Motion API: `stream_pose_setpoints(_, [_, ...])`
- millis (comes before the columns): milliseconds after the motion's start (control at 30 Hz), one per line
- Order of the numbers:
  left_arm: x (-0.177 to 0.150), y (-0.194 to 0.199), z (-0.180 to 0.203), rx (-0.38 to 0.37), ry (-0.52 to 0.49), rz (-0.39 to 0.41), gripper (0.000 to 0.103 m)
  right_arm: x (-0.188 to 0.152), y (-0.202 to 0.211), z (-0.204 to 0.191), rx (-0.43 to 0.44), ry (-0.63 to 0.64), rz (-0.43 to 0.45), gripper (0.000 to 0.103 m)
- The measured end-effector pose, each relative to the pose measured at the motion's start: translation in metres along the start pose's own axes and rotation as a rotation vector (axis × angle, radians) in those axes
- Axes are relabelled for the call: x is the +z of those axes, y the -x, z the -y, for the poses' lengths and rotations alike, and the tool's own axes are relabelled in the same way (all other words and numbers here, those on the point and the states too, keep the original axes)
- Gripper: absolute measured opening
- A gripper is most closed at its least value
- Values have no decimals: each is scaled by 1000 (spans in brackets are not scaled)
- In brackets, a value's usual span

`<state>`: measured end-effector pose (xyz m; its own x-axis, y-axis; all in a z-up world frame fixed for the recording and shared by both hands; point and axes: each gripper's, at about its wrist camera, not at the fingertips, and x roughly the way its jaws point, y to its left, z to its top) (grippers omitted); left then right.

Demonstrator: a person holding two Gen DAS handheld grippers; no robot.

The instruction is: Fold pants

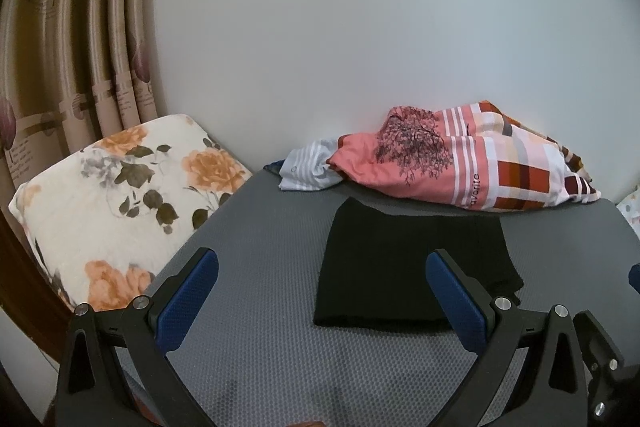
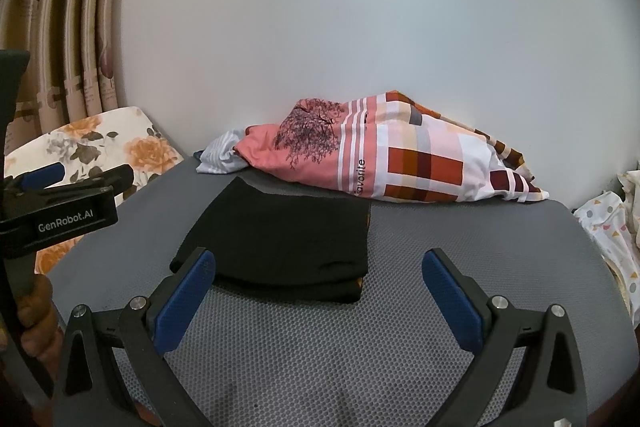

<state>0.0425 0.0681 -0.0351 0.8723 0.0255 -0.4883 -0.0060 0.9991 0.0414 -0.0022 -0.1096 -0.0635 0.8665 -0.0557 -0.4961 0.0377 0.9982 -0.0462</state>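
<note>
The black pants (image 1: 404, 267) lie folded into a flat rectangle on the grey mat (image 1: 260, 347), also in the right wrist view (image 2: 288, 243). My left gripper (image 1: 322, 267) is open and empty, held above the mat just short of the pants' near edge. My right gripper (image 2: 318, 267) is open and empty, just short of the pants' near right corner. The left gripper's body (image 2: 60, 211) shows at the left edge of the right wrist view.
A bundled pink and checked cloth (image 2: 380, 163) lies behind the pants against the white wall. A floral cushion (image 1: 120, 203) stands left of the mat before curtains (image 1: 80, 47). Patterned white fabric (image 2: 612, 227) lies off the mat's right edge.
</note>
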Motion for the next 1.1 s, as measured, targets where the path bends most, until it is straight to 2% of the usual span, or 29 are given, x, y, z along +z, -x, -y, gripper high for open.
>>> stream_pose_setpoints(867, [-9, -11, 7, 5, -17, -34, 103, -3, -9, -2, 16, 9, -16, 103])
stream_pose_setpoints(1100, [-11, -22, 11, -17, -31, -68, 103, -7, -11, -3, 20, 2, -26, 103])
